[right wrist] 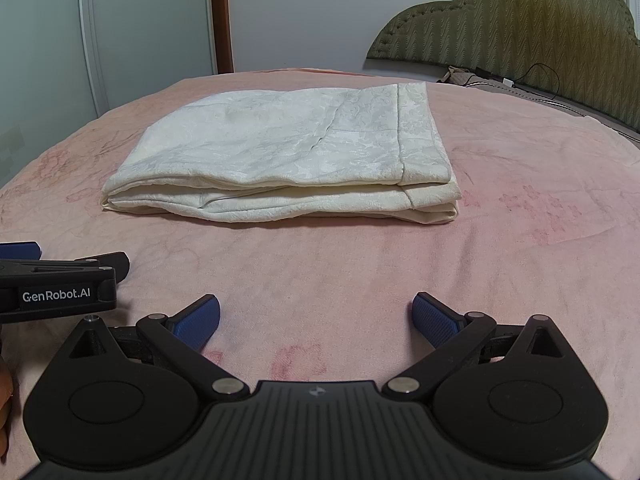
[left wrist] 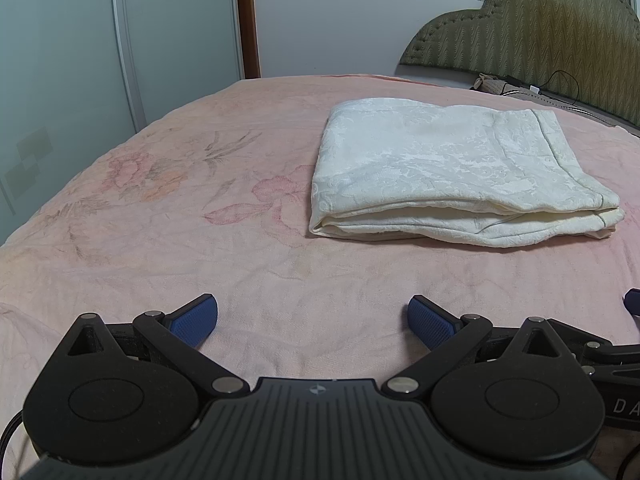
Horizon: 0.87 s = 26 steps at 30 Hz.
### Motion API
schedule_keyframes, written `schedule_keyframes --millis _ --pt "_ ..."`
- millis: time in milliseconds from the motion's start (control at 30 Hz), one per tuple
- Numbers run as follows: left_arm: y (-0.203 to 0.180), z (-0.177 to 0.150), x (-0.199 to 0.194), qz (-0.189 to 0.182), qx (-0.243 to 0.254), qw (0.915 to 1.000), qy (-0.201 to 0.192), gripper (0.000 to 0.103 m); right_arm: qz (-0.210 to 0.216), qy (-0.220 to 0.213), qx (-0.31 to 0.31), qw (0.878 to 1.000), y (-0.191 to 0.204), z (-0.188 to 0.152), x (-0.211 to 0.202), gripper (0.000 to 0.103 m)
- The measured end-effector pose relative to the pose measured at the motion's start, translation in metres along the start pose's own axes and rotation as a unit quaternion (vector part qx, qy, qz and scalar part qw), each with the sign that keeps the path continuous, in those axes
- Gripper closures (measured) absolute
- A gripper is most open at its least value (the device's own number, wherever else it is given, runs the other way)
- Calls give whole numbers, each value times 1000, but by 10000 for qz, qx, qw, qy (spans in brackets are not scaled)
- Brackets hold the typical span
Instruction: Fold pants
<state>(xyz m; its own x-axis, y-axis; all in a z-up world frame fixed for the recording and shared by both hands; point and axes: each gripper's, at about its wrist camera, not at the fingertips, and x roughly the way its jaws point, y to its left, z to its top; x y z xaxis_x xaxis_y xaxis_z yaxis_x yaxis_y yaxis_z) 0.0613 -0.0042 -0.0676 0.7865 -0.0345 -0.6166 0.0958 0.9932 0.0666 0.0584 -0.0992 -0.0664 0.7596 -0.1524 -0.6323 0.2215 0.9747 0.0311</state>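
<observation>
Ahead of us, cream-white pants [left wrist: 452, 168] lie folded into a thick, flat rectangle on a pink flowered bedspread [left wrist: 168, 208] that covers a bed. From the left wrist camera the bundle sits ahead and to the right; from the right wrist camera it sits ahead and slightly left. Its stacked layers face us along the near edge, and a hemmed band runs along the right side. Judging from this, the folding looks finished or nearly so.

What could go wrong from here? If we reach in again, a fingertip could catch only the top layer along that open near edge, and the stack would peel apart. Dragging the bundle across the soft bedspread could also wrinkle the cover and skew the layers. The two tools sit close side by side, so a careless sideways move might knock them together.

Our left tool [left wrist: 313, 320] hovers low over the bedspread, well short of the pants, with its blue-padded jaws spread wide and nothing between them. Our right tool [right wrist: 316, 318] is posed the same way, level and pointing toward the bundle, jaws wide apart and empty. In the right camera, the left tool's side shows at the left edge, just beside us. A green padded headboard [left wrist: 552, 28] stands beyond the bed at the right, and pale wardrobe doors [left wrist: 60, 48] stand at the left.
</observation>
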Motion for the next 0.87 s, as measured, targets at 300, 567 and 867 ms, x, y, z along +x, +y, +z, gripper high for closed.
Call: schedule_keyframes --millis 300,567,867 --pt "0 0 0 -4 0 10000 1 0 -1 -1 0 10000 0 0 0 0" --pt "0 0 0 -9 -6 10000 3 0 2 2 2 10000 0 0 0 0" --pt "0 0 1 -38 -29 10000 7 0 3 1 2 10000 0 0 0 0"
